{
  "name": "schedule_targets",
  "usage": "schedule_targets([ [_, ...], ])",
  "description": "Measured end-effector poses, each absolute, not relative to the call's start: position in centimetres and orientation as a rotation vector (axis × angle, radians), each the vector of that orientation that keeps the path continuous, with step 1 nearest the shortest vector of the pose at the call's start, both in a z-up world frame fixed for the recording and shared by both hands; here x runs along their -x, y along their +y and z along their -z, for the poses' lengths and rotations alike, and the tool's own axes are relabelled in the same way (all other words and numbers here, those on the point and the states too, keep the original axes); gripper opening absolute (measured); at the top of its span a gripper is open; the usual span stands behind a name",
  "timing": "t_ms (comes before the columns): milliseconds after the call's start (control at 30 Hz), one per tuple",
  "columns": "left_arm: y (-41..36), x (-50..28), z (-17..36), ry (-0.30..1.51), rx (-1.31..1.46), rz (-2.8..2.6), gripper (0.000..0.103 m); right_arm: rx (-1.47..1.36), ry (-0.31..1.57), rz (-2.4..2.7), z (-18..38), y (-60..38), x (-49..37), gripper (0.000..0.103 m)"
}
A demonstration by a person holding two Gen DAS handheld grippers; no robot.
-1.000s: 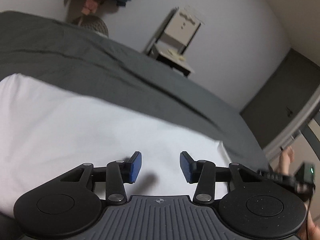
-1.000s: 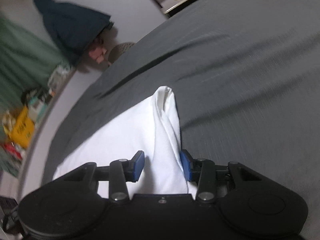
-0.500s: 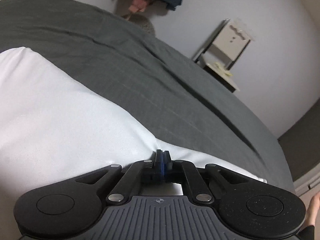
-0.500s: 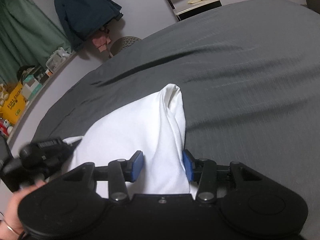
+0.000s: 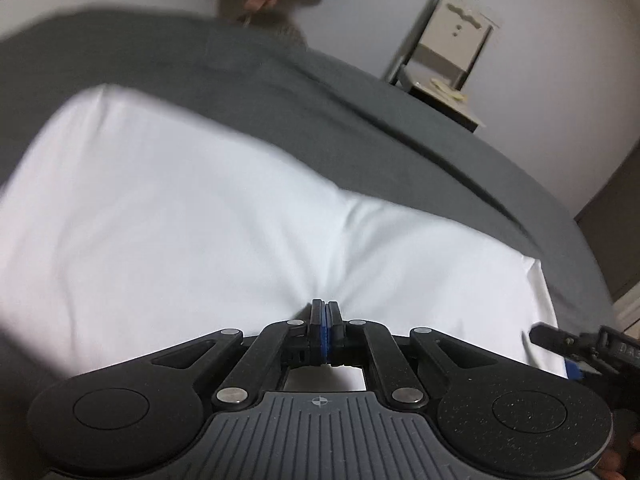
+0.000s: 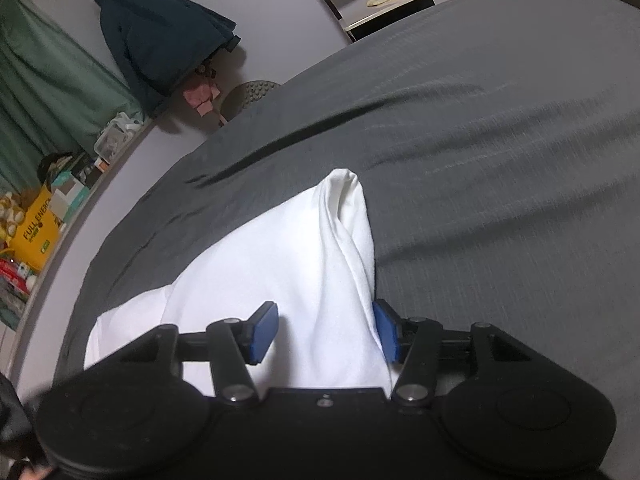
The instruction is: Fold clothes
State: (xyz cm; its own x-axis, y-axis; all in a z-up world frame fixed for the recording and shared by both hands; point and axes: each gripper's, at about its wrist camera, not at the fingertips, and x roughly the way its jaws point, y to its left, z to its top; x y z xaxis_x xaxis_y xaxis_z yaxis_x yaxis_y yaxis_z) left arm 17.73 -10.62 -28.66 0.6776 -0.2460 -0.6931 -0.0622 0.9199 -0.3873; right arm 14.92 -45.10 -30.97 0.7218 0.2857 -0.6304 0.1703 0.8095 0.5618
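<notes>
Pinching a fold of the white garment (image 5: 224,216), the left tool (image 5: 325,330) is seen with its blue pads pressed together on the near edge, and creases in the cloth are drawn in toward that point. The grip is judged to be placed there so that the edge can be lifted and carried over for a fold. At the right margin of the left wrist view part of the other tool is glimpsed, near the garment's side edge.

In the right wrist view the right tool (image 6: 326,332) is held with its pads spread, one on either side of a bunched ridge of the same garment (image 6: 280,264). The right-hand pad appears to be touching the cloth, while the left-hand one stands apart from it; nothing is clamped yet. The straddling pose is judged to be preparation for a matching grip, so that both ends of the edge can be raised evenly.

Farther out, the garment is spread over the grey bed (image 6: 500,140), with a raised corner pointing away. Beyond the bed, a dark jacket (image 6: 160,40) is hung on the wall, and a chair (image 5: 448,64) is set against it.
</notes>
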Motion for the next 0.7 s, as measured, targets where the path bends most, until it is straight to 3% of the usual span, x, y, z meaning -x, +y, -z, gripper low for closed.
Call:
schedule_targets([
  [233, -10.7, -14.6, 28.1, 0.896, 0.335, 0.148, 0.004, -0.678, 0.780, -0.053, 30.7, -45.2, -14.2, 0.050],
  [400, -9.2, -14.0, 27.1, 0.937, 0.438, 0.144, 0.004, -0.668, 0.827, -0.050, 30.0, -45.8, -12.0, 0.050],
  [700, -3.5, -11.6, 23.6, 0.823, 0.407, 0.348, 0.004, -1.034, 0.835, -0.086, 32.5, -48.9, -9.7, 0.049],
])
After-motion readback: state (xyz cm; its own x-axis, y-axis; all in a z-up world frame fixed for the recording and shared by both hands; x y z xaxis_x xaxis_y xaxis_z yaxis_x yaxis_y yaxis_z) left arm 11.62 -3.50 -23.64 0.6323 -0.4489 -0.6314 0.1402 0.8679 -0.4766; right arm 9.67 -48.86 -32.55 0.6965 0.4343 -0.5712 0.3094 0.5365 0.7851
